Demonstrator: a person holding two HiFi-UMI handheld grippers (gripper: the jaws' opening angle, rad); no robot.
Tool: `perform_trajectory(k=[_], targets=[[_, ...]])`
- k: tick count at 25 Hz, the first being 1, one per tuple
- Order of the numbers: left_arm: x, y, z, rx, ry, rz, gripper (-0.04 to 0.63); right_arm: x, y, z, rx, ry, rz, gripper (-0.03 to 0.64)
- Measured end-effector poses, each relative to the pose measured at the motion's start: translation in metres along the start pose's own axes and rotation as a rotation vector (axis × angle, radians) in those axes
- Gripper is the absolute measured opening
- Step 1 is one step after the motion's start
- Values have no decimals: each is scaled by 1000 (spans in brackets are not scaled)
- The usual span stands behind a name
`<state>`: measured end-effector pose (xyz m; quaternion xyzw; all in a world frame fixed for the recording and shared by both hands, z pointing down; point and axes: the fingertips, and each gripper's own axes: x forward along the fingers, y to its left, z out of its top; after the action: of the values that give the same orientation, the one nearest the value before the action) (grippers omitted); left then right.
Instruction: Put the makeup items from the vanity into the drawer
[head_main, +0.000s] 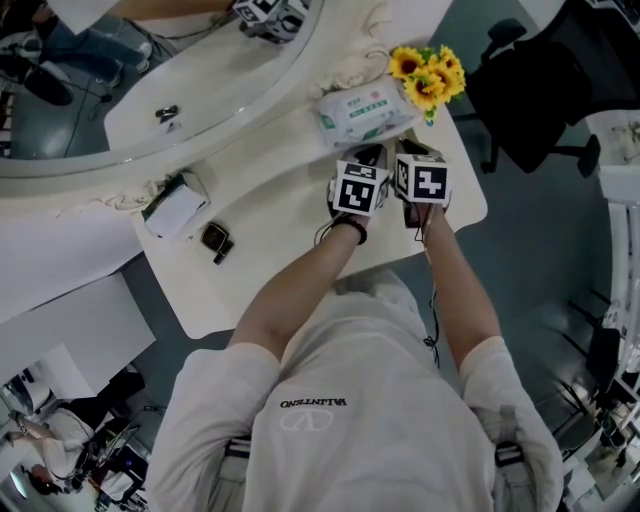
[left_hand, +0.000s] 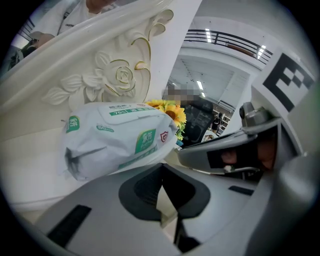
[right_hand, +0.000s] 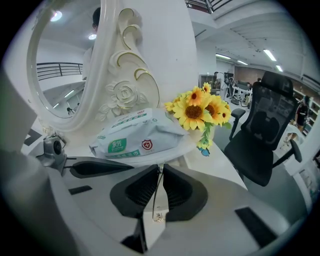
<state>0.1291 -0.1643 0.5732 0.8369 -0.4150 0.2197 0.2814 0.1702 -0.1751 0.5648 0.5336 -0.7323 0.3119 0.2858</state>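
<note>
Both grippers hover side by side over the white vanity top (head_main: 250, 300), just short of a pack of wet wipes (head_main: 365, 110). My left gripper (head_main: 370, 155) is shut, its pads meeting at the tip (left_hand: 161, 167) with nothing between them. My right gripper (head_main: 408, 150) is shut too (right_hand: 161, 170); only a thin dark seam shows between its pads. The wipes pack (left_hand: 120, 135) (right_hand: 140, 135) lies straight ahead of both. A small black makeup item (head_main: 215, 240) and a white box (head_main: 178, 210) lie far to the left. No drawer is in view.
Yellow sunflowers (head_main: 428, 75) (right_hand: 200, 110) stand at the table's far right corner beside the wipes. The ornate oval mirror (head_main: 150, 90) rises behind. A black office chair (head_main: 530, 100) (right_hand: 265, 135) stands off the table's right side. The table's right edge (head_main: 470, 210) is close to my right gripper.
</note>
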Motion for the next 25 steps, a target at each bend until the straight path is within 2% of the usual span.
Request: perform_trajectory(k=[25], targets=[[-2,-1,2,-17,-25,-1,0,7,6,0,-26,-2,37,58]])
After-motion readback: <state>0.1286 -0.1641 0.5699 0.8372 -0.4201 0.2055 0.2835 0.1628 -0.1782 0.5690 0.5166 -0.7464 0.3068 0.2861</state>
